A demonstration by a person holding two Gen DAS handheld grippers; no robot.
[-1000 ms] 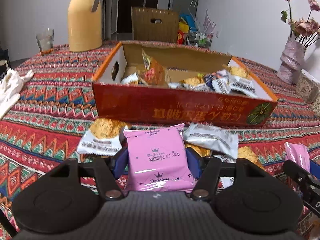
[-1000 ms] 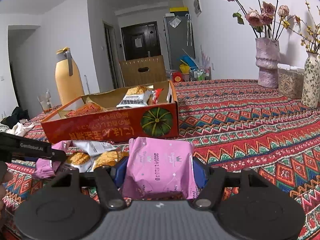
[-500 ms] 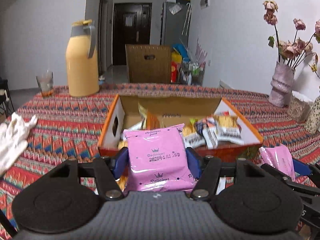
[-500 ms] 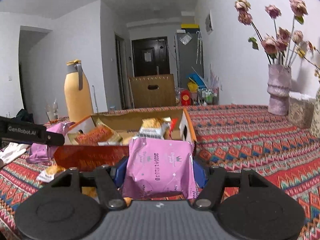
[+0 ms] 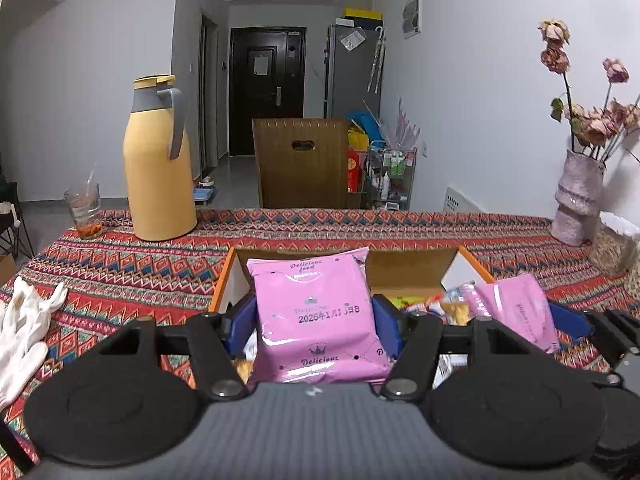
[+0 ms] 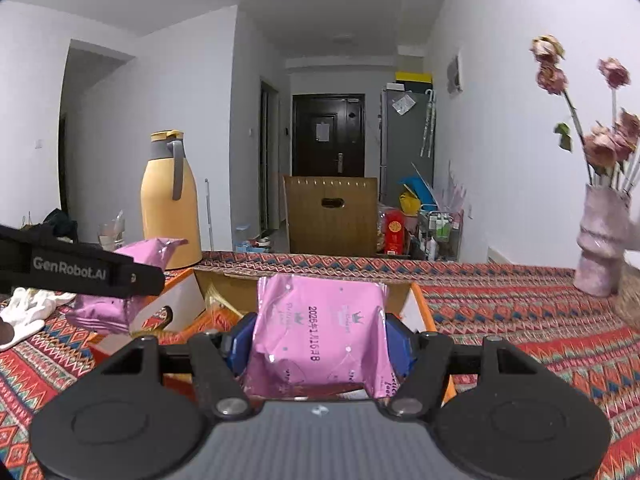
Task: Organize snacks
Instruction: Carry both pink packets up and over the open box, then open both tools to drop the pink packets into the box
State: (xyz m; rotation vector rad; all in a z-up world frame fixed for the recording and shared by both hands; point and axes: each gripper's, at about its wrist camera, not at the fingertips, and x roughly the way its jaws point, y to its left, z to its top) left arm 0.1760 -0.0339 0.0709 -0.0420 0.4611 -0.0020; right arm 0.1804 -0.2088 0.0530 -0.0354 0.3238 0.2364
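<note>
My left gripper [image 5: 314, 320] is shut on a pink snack packet [image 5: 316, 312], its blue pads pressing both sides. The packet hangs over the near edge of the open orange cardboard box [image 5: 416, 266], which holds several snack packets [image 5: 444, 304]. My right gripper [image 6: 320, 336] is shut on a second pink snack packet [image 6: 320, 332], also above the box [image 6: 418, 300]. In the left wrist view the right gripper's packet [image 5: 516, 312] shows at the right. In the right wrist view the left gripper's packet [image 6: 116, 280] shows at the left.
A yellow thermos jug [image 5: 158, 168] and a drinking glass [image 5: 85, 210] stand at the table's far left. White gloves [image 5: 24, 320] lie at the left edge. A pink vase of dried flowers [image 5: 578, 200] stands at the far right. A wooden chair back [image 5: 302, 162] is behind the patterned tablecloth [image 5: 120, 276].
Both grippers have risen off the table with their pink packets and come over the box. The loose packets in front of the box have dropped out of view.
</note>
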